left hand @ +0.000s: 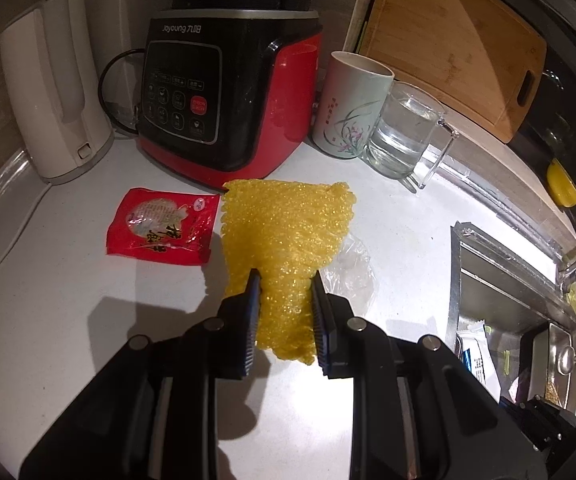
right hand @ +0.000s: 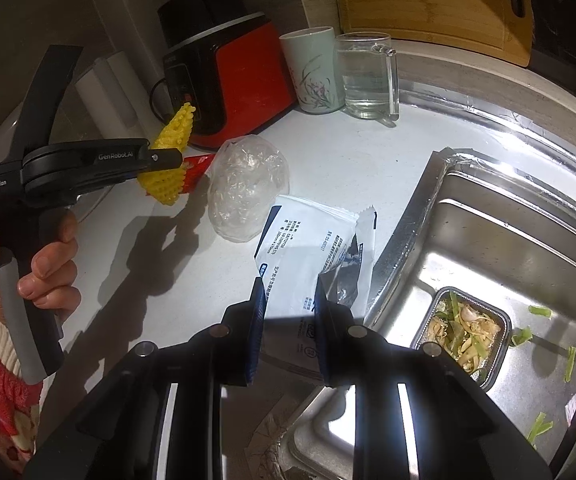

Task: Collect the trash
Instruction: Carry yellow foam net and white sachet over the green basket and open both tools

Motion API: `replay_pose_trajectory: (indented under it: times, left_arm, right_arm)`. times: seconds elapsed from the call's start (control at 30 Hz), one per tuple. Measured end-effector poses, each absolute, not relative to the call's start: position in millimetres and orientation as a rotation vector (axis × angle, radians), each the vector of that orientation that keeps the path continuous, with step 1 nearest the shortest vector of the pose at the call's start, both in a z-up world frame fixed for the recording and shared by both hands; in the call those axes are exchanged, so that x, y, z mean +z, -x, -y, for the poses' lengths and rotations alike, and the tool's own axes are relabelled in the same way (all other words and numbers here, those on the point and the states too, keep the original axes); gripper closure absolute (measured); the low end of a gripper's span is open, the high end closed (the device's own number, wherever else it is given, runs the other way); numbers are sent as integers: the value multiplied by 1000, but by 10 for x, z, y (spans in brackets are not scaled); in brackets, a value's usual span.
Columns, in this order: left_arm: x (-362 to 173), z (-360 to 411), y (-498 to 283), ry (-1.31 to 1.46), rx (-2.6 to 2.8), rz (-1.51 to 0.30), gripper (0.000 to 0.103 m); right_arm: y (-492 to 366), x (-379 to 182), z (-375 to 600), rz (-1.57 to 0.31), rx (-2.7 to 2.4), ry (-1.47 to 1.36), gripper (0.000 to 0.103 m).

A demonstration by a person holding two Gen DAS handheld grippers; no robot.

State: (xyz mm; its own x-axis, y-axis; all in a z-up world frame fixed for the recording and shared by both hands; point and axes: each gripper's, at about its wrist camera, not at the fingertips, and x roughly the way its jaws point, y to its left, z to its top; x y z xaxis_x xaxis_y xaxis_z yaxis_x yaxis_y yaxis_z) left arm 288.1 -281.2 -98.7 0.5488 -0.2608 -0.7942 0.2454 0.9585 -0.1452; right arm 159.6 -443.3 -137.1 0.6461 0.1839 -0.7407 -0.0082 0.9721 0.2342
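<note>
My left gripper point(left hand: 286, 276) is shut on a yellow foam net point(left hand: 288, 224), which hangs between the pads just above the white counter point(left hand: 88, 340). A red snack packet point(left hand: 164, 226) lies flat to its left, and crumpled clear plastic point(left hand: 351, 272) lies to its right. In the right wrist view a hand point(right hand: 48, 272) holds the left gripper point(right hand: 170, 160) with the yellow net point(right hand: 176, 132) sticking out of it. My right gripper point(right hand: 288, 284) is shut on a white printed packet point(right hand: 307, 240) at the sink's edge. The clear plastic point(right hand: 248, 188) sits just beyond it.
A red and black blender point(left hand: 248, 100), a white kettle point(left hand: 52, 100), a flowered mug point(left hand: 351, 108) and a glass jug of water point(left hand: 403, 132) line the back. A cutting board point(left hand: 447, 40) leans behind. The steel sink point(right hand: 407, 232) holds a foil tray of scraps point(right hand: 463, 332).
</note>
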Motion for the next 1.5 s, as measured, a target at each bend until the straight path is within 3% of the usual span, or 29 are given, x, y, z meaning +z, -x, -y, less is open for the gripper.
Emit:
replay_pose_trajectory:
  times: [0.37,0.9,1.5]
  left_arm:
    - [-761,2448,-1635,-24,-279,-945,80]
    - [-1126,1837,207,-164,-427,-1078,80]
    - [-1655,1539,909,-255,-567,-1173,80]
  right_arm:
    - [-926,-1223,4002,-884,86,-169,80]
    - [620,-1294,3119,-975,4,-167,79]
    - [1527,-1535,2669,-1043,-128,-227,78]
